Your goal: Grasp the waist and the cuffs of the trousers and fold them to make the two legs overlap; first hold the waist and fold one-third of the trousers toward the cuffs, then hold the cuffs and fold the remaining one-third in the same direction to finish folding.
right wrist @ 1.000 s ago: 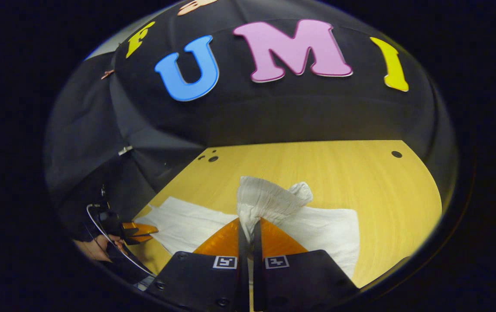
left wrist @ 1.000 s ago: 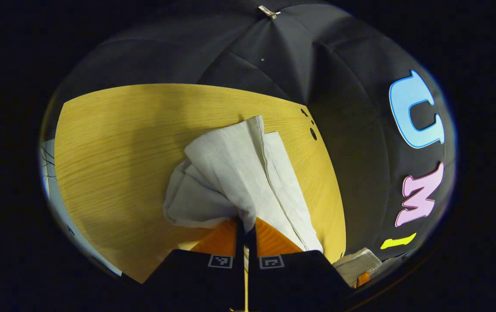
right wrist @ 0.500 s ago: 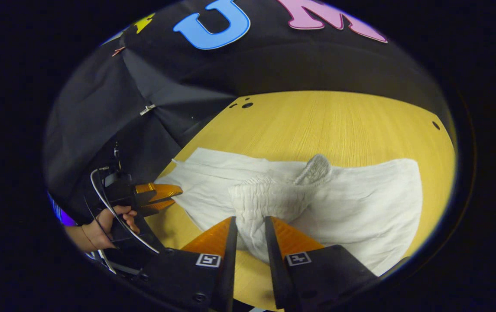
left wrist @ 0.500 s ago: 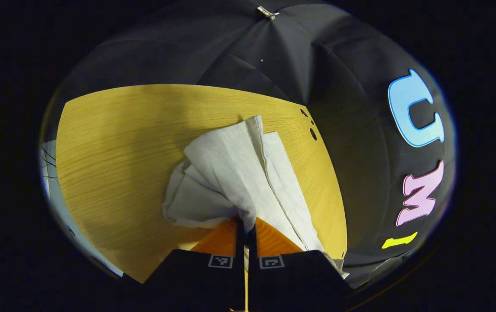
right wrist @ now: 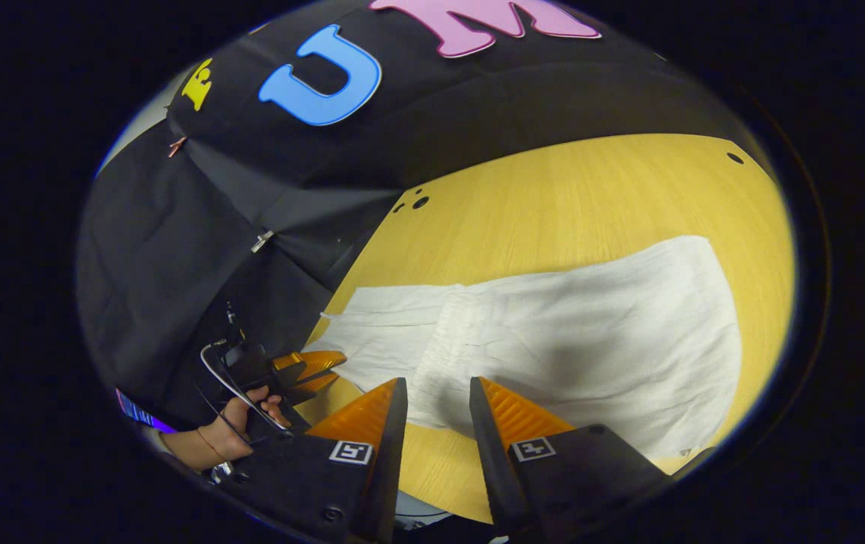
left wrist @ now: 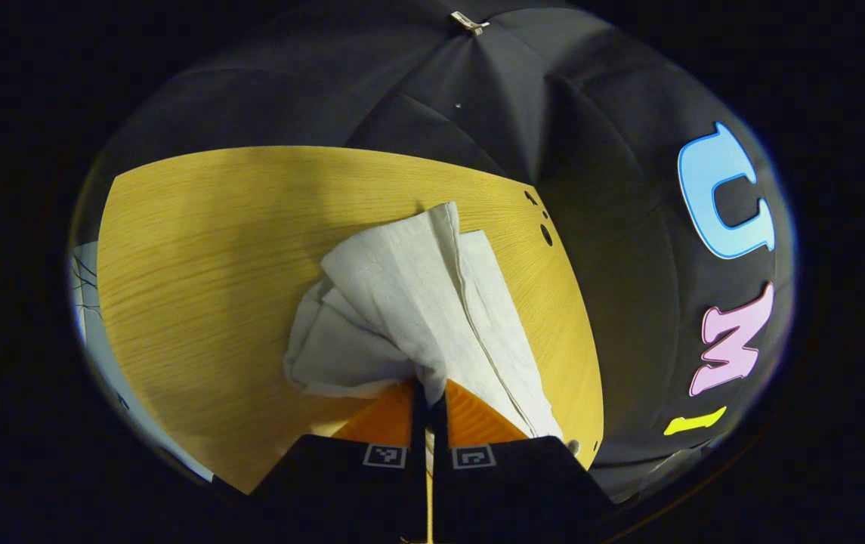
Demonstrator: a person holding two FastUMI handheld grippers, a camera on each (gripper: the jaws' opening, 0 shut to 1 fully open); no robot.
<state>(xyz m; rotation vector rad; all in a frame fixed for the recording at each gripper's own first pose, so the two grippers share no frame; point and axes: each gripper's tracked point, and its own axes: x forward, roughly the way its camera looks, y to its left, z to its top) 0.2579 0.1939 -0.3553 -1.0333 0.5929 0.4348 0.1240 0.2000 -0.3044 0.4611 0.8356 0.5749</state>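
Since the earlier frame the right gripper (right wrist: 432, 397) has let go of the waist and drawn back; its fingers stand apart with nothing between them, just above the near edge of the trousers (right wrist: 553, 332). The waist (right wrist: 455, 332), bunched up in that gripper a moment ago, now lies flat on the cloth, its gathered band running across the folded pair.

The left gripper (left wrist: 427, 393) has not moved: its fingers are pressed together on the cuffs (left wrist: 402, 302), which rise from the tips in a crumpled fan. In the right gripper view the same left gripper (right wrist: 311, 370) sits at the table's left edge, held by a hand (right wrist: 247, 419), touching the trousers' narrow end.

There is one pair of white trousers, two grippers and one wooden table (right wrist: 553, 204). The trousers lie lengthwise along the near side of the table. Beyond them a broad band of bare wood runs to the far edge, where the black cloth wall (right wrist: 198, 227) begins. Small dark holes (right wrist: 418, 202) mark the far left corner.
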